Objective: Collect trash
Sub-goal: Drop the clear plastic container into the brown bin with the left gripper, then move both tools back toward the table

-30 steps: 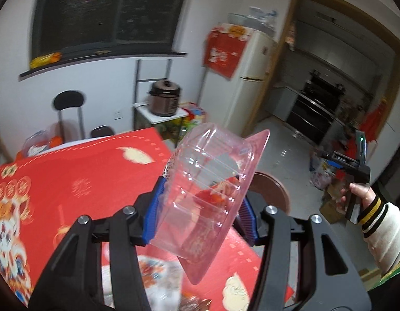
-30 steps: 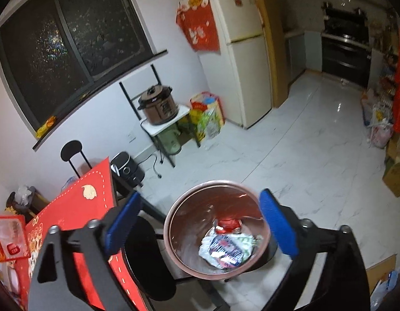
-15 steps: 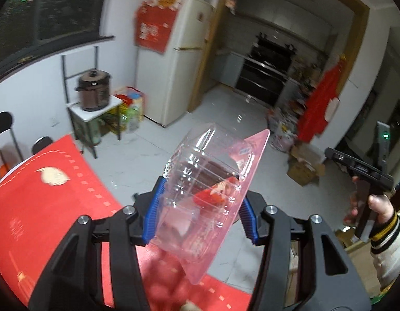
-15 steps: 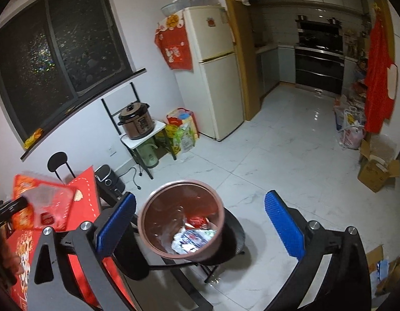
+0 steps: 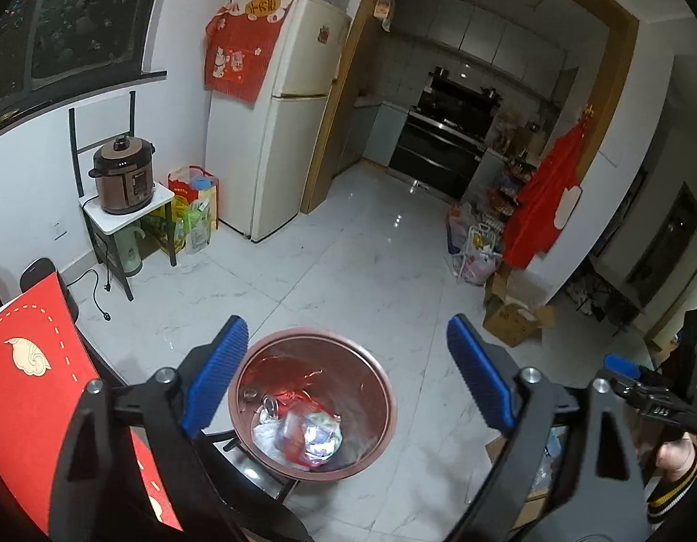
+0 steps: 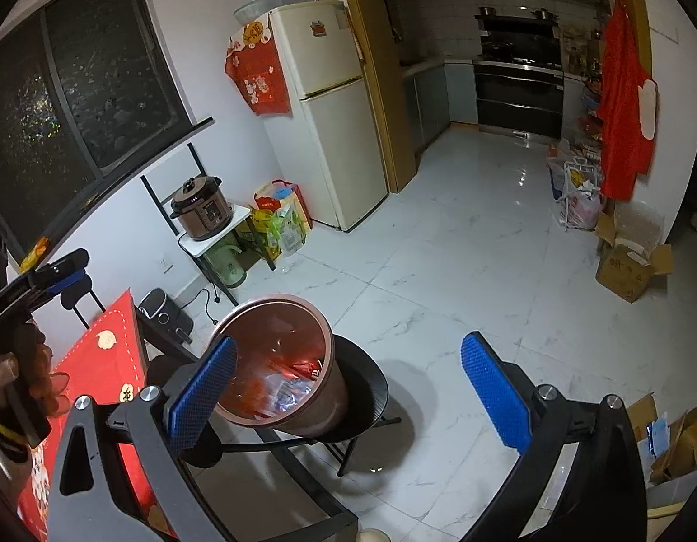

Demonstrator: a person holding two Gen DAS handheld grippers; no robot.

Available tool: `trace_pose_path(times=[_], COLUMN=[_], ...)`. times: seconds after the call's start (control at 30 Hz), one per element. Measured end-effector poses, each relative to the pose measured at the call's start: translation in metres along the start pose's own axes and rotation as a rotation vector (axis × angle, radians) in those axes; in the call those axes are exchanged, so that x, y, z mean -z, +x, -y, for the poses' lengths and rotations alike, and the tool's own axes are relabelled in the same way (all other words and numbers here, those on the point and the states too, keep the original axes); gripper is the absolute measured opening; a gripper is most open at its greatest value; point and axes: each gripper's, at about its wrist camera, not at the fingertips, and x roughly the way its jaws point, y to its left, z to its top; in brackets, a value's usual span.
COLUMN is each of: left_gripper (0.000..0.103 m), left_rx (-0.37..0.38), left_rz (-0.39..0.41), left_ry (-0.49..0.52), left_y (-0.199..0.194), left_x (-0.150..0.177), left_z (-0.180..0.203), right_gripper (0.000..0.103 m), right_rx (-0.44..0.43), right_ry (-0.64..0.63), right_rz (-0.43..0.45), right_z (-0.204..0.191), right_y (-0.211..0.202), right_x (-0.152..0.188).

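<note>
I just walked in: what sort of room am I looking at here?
Most likely a home dining area opening onto a kitchen: a fridge, a built-in oven through the doorway, and an electric pressure cooker on a stand.

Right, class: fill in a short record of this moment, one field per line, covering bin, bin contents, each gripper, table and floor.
bin: round brown bin standing on a black stool
bin contents: wrappers and a can
left gripper: above the bin, jaws just opened wide, nothing between them
right gripper: open, empty, near the bin
table: red cloth beside the bin
floor: white marble tiles
</note>
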Motion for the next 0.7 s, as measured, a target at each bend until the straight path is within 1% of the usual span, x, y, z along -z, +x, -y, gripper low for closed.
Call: trace_pose_path(times=[0.03,0.13,0.23,0.4,0.57,0.67,0.7], left_gripper=[0.095,0.096,0.097,0.097,0.097,0.097,0.097], left_rx=[-0.008,-0.031,-0.053,-0.124,-0.217,-0.297,-0.341], left_rz=[0.011,0.031,0.058,0.102,0.153,0.172,0.179], left_ry=[-0.001,-0.023,-0.053,-0.089,-0.146,-0.183,-0.196], left_y=[-0.007,-0.031,-0.063,-0.121,-0.199,-0.244,-0.263], left_x=[0.0,0.004,0.007,0.019,0.051,0.077,0.09], left_z=[-0.004,-0.015,-0.033,-0.065,-0.103,-0.121,-0.129], right_gripper=[0.098,0.098,0.098,0.098,0.098,0.098,0.098], right_rx=[-0.002,-0.013,-0.033,-0.095,-0.168,-0.215,-0.233], right_ry=[-0.003,-0.015,-0.025,-0.066,-0.12,-0.137,-0.146], right_rz=[0.006,0.02,0.037,0.068,0.069,0.052,0.047], right_z=[-0.003,-0.012,-0.026,-0.063,-0.103,-0.126,-0.134], right_y=[-0.002,-0.006,-0.01,-0.016,-0.016,-0.012,-0.01], right_x=[0.0,-0.001,-0.004,-0.004,0.007,0.012,0.015])
